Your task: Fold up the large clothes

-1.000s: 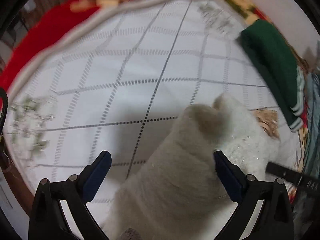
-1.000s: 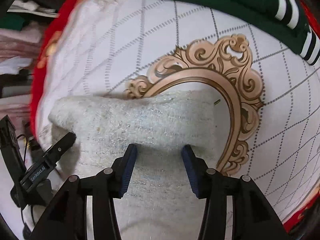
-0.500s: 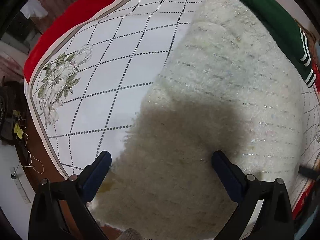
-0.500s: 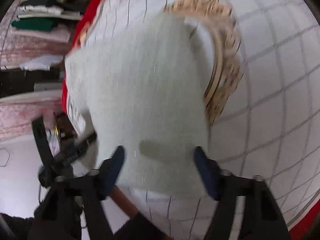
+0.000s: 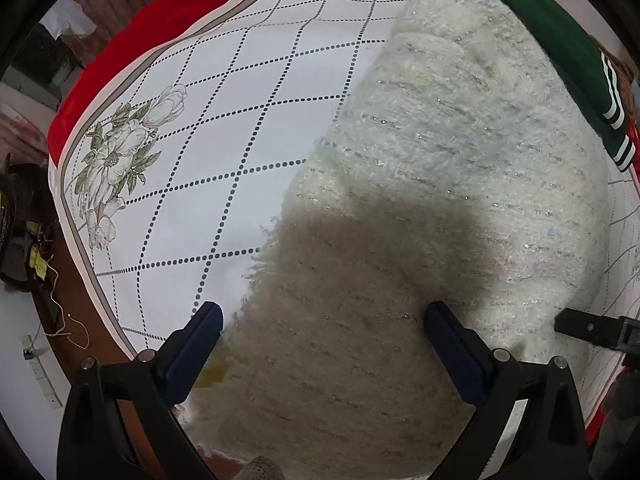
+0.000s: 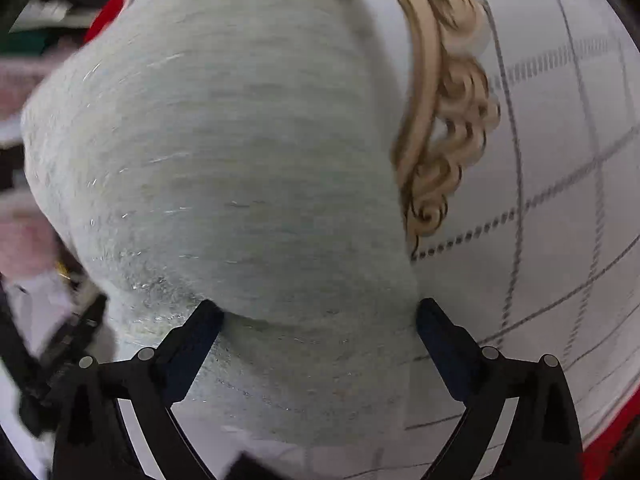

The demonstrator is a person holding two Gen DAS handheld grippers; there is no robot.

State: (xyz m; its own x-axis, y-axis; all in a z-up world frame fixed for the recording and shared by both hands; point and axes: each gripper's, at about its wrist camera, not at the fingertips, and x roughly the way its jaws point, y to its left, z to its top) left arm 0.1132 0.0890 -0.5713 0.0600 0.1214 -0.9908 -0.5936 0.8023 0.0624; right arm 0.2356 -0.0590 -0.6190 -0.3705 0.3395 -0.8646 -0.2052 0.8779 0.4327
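A fuzzy off-white knit garment (image 5: 440, 184) lies folded on the white patterned cloth (image 5: 224, 128) that covers the table. My left gripper (image 5: 320, 332) is open wide above the garment's near end, with the fabric between and below its fingers but not pinched. The garment also fills the right wrist view (image 6: 224, 152), which is blurred. My right gripper (image 6: 318, 324) is open wide over the garment's near edge. A black part of the right gripper (image 5: 592, 328) shows at the garment's right side in the left wrist view.
A folded dark green garment with white stripes (image 5: 568, 60) lies at the far right of the table. A red blanket (image 5: 132, 44) borders the cloth. A gold scroll print (image 6: 452, 120) lies beside the garment. Clutter and cables (image 5: 36, 256) sit off the left edge.
Both grippers have pulled back and up from the garment. The right gripper, narrow a second ago, has opened wide. The garment now lies spread in a larger flat fold.
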